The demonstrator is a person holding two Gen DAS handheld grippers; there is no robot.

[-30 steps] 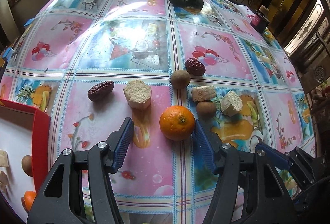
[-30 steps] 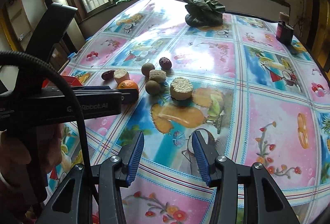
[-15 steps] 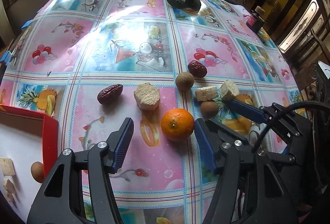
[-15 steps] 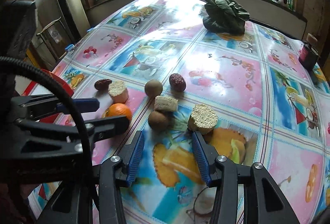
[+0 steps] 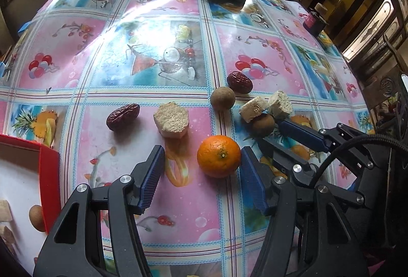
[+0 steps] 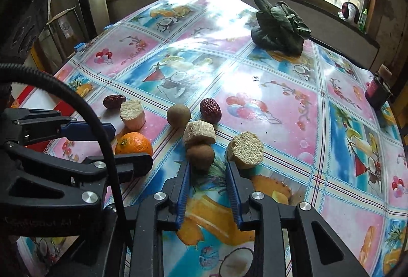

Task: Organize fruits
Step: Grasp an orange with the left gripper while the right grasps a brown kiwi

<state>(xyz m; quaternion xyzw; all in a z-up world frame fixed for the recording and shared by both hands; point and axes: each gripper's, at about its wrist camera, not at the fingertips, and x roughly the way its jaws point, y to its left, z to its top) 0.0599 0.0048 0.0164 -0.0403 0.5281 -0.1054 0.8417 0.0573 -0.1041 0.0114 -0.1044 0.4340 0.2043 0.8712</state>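
Observation:
An orange (image 5: pixel 219 155) lies on the patterned tablecloth between the tips of my open left gripper (image 5: pixel 201 162), touching its right pad. My right gripper (image 6: pixel 207 170) is open, its tips just short of a brown round fruit (image 6: pixel 200 157), with a tan cake chunk (image 6: pixel 246 149) by its right pad. Around them lie a second brown fruit (image 6: pixel 178 115), two red dates (image 6: pixel 210 110) (image 6: pixel 114 101), a tan block (image 6: pixel 199 133) and another cake chunk (image 6: pixel 132 111). The right gripper's fingers (image 5: pixel 303 135) show in the left wrist view beside the brown fruit (image 5: pixel 264 124).
A red-rimmed tray (image 5: pixel 49 175) at the left edge holds a brown fruit (image 5: pixel 37 217) and tan pieces. A bunch of dark leafy greens (image 6: pixel 279 28) lies at the table's far side. A dark jar (image 6: pixel 377 93) stands at the far right.
My right gripper has moved forward and left, up to the brown fruit and cake chunk. My left gripper has come closer around the orange.

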